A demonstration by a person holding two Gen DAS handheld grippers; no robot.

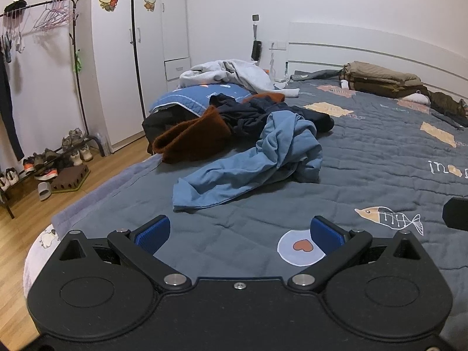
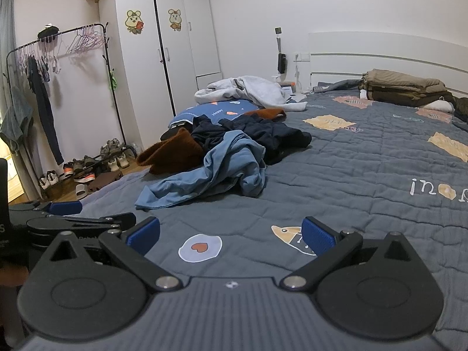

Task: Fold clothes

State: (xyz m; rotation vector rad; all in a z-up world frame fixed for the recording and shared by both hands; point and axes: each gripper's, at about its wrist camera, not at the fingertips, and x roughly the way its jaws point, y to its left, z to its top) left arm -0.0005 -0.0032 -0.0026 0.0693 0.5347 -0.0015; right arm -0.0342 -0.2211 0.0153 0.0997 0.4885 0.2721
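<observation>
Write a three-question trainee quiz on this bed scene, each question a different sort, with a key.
1. True or false: the left gripper is shut on the light blue garment.
2. Multiple choice: which garment lies nearest the grippers? A) grey sweatshirt B) rust-brown sweater C) light blue garment
3. Fill in: the folded khaki clothes are stacked near the bed's ____.

Key:
1. False; both it and the right gripper are open and hold nothing.
2. C
3. headboard
</observation>
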